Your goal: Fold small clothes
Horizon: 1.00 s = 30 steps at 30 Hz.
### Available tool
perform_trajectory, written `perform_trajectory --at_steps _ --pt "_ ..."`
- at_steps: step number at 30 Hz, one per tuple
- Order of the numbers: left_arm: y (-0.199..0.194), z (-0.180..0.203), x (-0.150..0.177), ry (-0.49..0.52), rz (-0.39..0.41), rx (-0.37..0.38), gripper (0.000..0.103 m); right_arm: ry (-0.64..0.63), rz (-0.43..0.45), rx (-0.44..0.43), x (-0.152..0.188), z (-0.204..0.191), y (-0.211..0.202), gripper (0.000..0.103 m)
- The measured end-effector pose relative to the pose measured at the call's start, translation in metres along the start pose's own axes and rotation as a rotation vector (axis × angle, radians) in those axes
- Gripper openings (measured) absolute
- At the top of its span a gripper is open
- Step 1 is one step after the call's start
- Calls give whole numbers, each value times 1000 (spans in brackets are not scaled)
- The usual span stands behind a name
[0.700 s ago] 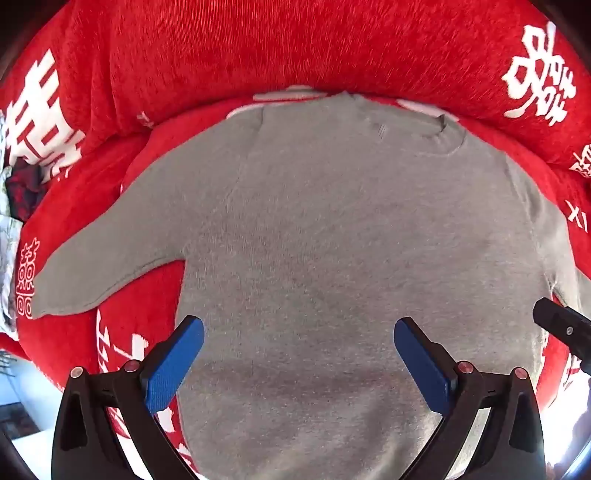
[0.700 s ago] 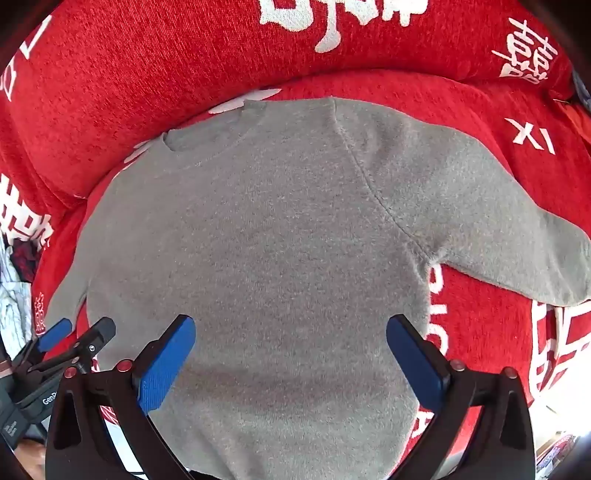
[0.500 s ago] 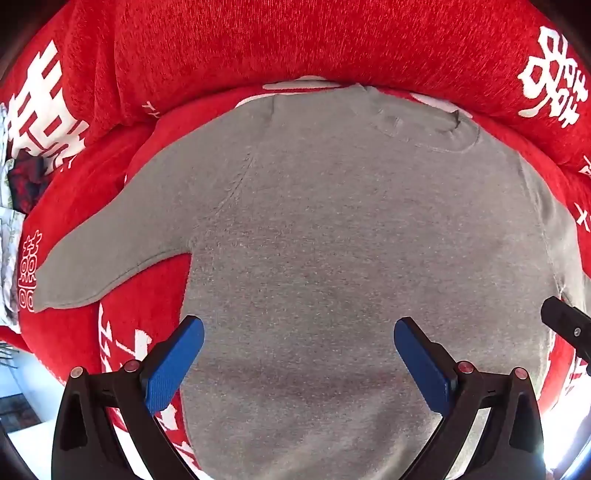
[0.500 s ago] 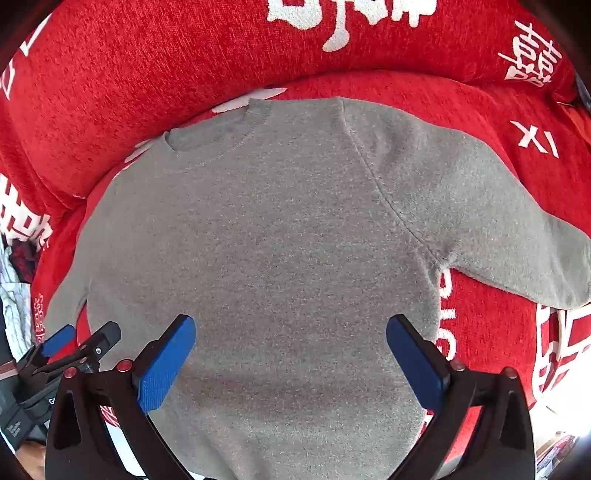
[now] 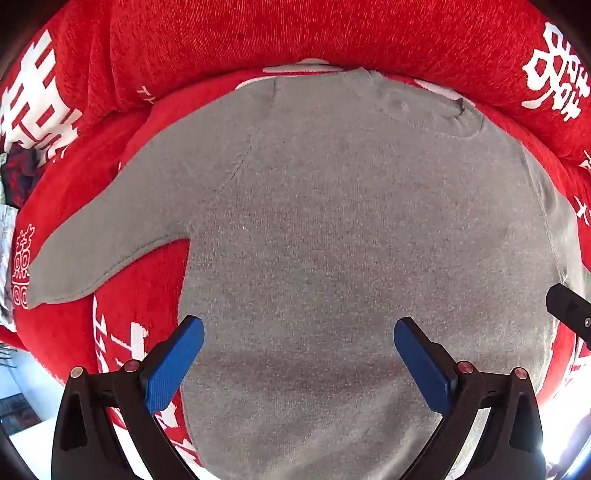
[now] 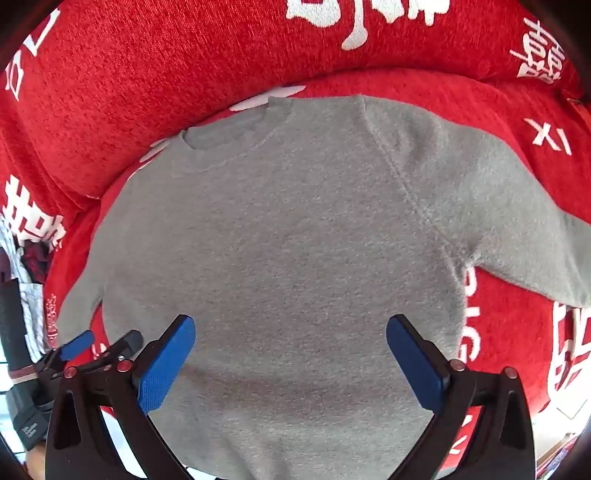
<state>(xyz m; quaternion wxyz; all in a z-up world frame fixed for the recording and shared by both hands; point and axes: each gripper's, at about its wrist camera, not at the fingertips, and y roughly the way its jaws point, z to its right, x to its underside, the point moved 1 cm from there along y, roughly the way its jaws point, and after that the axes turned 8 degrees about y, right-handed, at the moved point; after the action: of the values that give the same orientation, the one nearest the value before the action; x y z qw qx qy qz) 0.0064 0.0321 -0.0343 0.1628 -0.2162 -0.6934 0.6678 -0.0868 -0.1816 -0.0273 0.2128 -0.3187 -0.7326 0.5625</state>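
A small grey sweater [image 5: 332, 229] lies flat, front up, on a red sofa seat, neck toward the backrest and both sleeves spread out. Its left sleeve [image 5: 103, 243] points down-left; its right sleeve [image 6: 517, 221] runs off to the right. My left gripper [image 5: 295, 332] hovers open over the lower left part of the body, blue pads wide apart and empty. My right gripper [image 6: 291, 328] hovers open over the lower right part, also empty. The left gripper [image 6: 99, 343] shows at the lower left of the right wrist view.
The red sofa backrest [image 5: 295, 33], with white characters, rises just behind the sweater's collar. Other dark and patterned clothes [image 5: 14, 177] lie at the far left. The seat's front edge [image 5: 40, 369] drops away to a pale floor at the bottom corners.
Both grippers have come lower and nearer to the sweater, which fills more of each view. Both stay open; the sweater has not moved.
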Motion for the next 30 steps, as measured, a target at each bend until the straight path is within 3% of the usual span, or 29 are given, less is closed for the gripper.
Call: perform_trajectory --at_steps 4,16,30 --pt "2 -3 0 7 1 -3 103 -12 10 8 1 -4 -2 103" --pt "5 -2 0 -9 -17 -11 103 -63 2 158 -2 -5 -6 103" --pt "5 -3 0 -2 -26 -12 103 -48 -8 192 -1 0 -9 103"
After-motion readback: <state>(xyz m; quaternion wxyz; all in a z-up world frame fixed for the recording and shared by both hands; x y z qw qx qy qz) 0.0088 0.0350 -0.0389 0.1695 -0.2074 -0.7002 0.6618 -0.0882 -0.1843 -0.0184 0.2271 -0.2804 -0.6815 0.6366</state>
